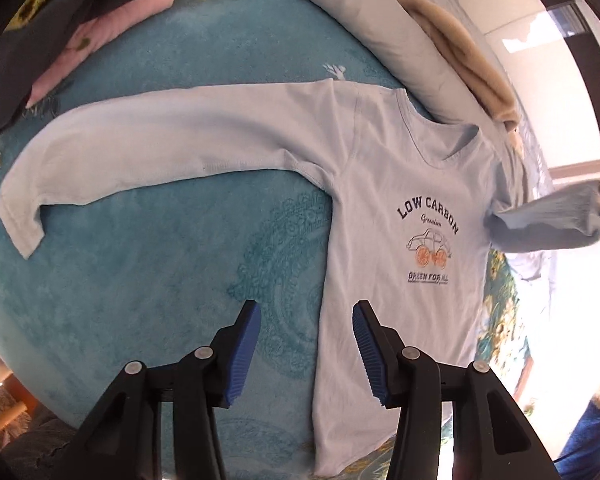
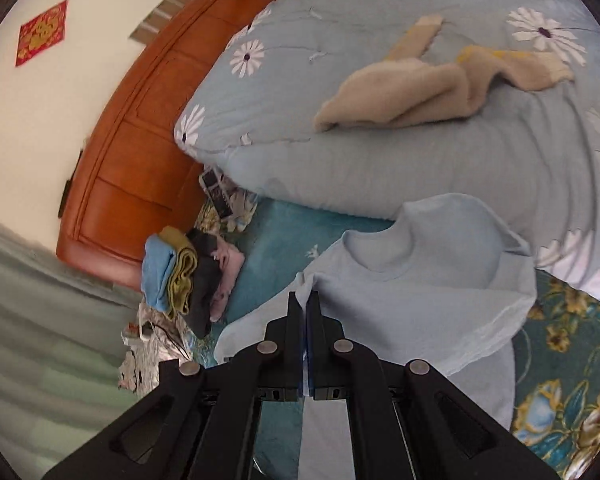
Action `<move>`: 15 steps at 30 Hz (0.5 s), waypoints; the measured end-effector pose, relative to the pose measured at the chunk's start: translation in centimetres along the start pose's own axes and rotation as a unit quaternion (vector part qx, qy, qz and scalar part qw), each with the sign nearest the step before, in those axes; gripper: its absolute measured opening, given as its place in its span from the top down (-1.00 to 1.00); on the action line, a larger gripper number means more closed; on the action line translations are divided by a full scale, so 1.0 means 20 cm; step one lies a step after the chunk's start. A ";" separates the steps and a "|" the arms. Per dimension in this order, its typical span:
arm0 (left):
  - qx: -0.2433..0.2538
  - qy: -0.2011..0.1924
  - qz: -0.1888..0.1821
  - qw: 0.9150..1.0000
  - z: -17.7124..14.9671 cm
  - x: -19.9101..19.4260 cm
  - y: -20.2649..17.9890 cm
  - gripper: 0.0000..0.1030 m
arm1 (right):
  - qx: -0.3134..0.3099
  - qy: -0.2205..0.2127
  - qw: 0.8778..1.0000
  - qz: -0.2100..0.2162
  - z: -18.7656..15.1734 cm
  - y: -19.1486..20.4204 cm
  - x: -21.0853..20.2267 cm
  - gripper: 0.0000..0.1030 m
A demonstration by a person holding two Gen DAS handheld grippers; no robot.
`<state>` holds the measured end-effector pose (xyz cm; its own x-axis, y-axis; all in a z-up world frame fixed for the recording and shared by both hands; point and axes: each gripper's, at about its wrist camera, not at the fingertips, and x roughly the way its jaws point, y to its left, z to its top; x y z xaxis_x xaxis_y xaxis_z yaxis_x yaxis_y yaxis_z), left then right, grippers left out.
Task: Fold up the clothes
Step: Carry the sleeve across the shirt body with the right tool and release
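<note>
Teal bedspread (image 1: 140, 280) lies bare below the one pale-blue long-sleeve shirt (image 1: 380, 200), spread flat, one sleeve outstretched. Left gripper (image 1: 306, 354) hovers half open, empty, over its side edge. Right gripper (image 2: 304, 320) is clamped on the other sleeve (image 2: 400, 312), lifted. One folded pile (image 2: 192, 280) sits near the headboard (image 2: 140, 140).

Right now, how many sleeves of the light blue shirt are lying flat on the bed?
1. The left sleeve lies stretched flat across the teal bedspread; the other sleeve is lifted, pinched in the right gripper.
</note>
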<state>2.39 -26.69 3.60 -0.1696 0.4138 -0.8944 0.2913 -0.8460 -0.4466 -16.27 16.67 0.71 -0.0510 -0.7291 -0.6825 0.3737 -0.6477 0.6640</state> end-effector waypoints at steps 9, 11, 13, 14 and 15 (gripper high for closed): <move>0.004 0.000 -0.028 1.000 0.14 0.10 0.06 -0.01 | -0.002 0.139 0.989 -0.046 -0.05 0.05 0.92 0.98; 0.007 -0.002 -0.039 0.999 0.19 0.12 0.07 -0.01 | -0.006 0.158 0.986 -0.056 -0.07 0.05 1.04 0.98; 0.012 -0.003 -0.049 0.999 0.24 0.14 0.07 -0.01 | -0.017 0.172 0.982 -0.072 -0.09 0.05 1.13 0.96; 0.015 -0.003 -0.053 0.998 0.27 0.16 0.06 -0.01 | -0.024 0.178 0.981 -0.078 -0.09 0.06 1.16 0.92; 0.020 -0.003 -0.057 0.998 0.29 0.17 0.06 -0.01 | -0.031 0.183 0.979 -0.082 -0.10 0.07 1.19 0.92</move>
<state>-3.30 -28.19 0.18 -0.2057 0.5062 -0.8375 0.2320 -0.8062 -0.5443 -15.12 -1.21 -15.29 0.2161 -0.4802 -0.8501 0.4442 -0.7270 0.5235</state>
